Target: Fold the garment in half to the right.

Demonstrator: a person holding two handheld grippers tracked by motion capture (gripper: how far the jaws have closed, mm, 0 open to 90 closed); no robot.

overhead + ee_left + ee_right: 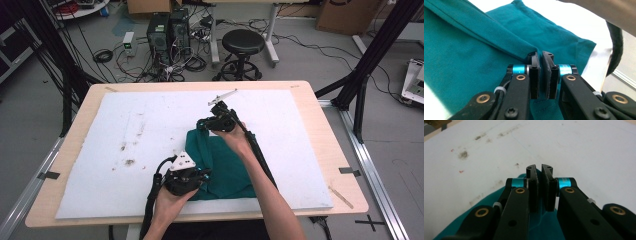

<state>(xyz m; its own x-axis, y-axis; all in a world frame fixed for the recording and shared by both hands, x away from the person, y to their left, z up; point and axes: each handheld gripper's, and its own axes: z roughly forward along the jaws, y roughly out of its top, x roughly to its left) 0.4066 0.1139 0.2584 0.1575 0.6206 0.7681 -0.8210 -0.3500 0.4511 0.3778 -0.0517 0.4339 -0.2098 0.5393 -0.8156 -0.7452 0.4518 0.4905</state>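
Teal cloth (222, 165) lies bunched on the white mat (125, 130), high view; left gripper (200, 175) at its near edge, right gripper (205, 121) at its far corner. Left gripper view: jaws pinch a fold. Right gripper view: jaws clamp the cloth's corner.

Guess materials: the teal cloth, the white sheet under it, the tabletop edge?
Teal cloth: soft matte knit, probably cotton jersey; fine weave and hemmed folds show. White sheet: matte, stained, thick-edged, looks like foam board or mat, uncertain. Tabletop: pale wood-look, likely laminate or plywood, rounded corners, smooth finish.
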